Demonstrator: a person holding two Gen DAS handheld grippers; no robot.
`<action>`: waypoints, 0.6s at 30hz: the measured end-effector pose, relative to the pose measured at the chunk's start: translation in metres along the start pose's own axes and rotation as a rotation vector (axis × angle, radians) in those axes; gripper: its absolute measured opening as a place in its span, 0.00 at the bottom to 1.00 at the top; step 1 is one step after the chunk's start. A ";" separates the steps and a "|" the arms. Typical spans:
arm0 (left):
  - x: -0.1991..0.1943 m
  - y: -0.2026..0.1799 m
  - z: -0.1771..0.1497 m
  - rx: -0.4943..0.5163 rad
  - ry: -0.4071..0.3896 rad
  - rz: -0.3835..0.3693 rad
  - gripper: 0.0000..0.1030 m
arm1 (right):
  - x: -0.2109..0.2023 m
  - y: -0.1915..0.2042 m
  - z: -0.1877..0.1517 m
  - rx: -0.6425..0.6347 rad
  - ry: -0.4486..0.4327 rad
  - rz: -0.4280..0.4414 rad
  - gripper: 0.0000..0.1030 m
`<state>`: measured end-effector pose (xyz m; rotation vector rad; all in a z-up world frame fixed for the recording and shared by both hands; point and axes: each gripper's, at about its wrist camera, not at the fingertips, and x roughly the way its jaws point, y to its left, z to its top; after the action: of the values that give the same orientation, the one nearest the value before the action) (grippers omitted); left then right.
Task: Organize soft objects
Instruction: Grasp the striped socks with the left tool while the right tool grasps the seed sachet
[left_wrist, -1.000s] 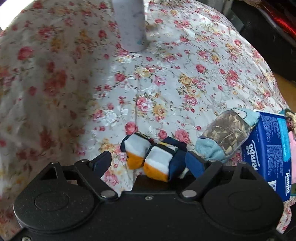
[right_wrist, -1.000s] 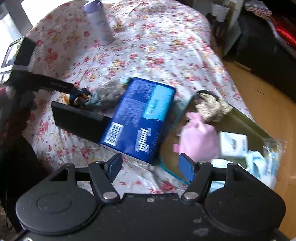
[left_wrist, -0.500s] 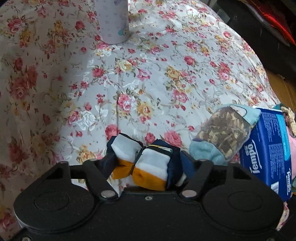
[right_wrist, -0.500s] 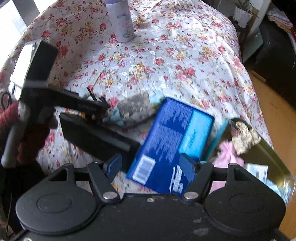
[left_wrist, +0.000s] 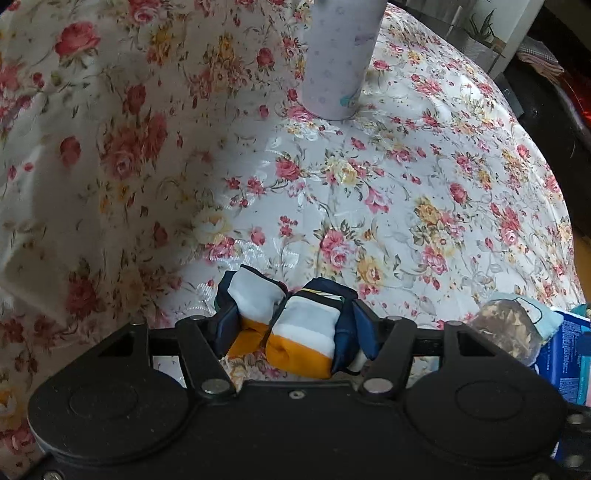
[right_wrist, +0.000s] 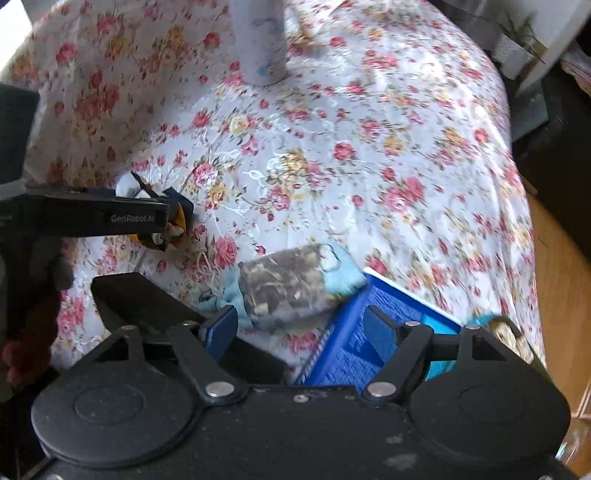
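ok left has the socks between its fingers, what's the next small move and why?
Probably finish the squeeze, then lift. The left gripper is closing with the rolled socks between its fingers, both pads already against the bundle, which still sits on the flowered cloth. The right gripper is opening, empty, above the patterned sock.

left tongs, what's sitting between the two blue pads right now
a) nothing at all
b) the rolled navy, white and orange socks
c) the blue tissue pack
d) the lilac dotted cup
b, the left tongs are closing with the rolled socks bunched between the blue pads, while the tissue pack lies off to the right and the cup stands further back on the floral cloth.
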<state>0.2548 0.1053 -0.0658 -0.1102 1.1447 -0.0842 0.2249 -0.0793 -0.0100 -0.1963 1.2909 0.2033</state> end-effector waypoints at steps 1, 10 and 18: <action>0.001 -0.001 0.000 0.005 -0.003 0.005 0.58 | 0.006 0.004 0.003 -0.019 0.011 -0.006 0.72; 0.006 0.005 0.002 -0.042 -0.003 -0.013 0.66 | 0.048 0.040 0.004 -0.260 0.080 -0.102 0.74; 0.008 0.009 0.003 -0.077 0.006 -0.034 0.70 | 0.058 0.012 0.042 -0.169 0.015 -0.167 0.74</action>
<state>0.2605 0.1136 -0.0730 -0.1979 1.1523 -0.0700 0.2764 -0.0540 -0.0555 -0.4488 1.2661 0.1685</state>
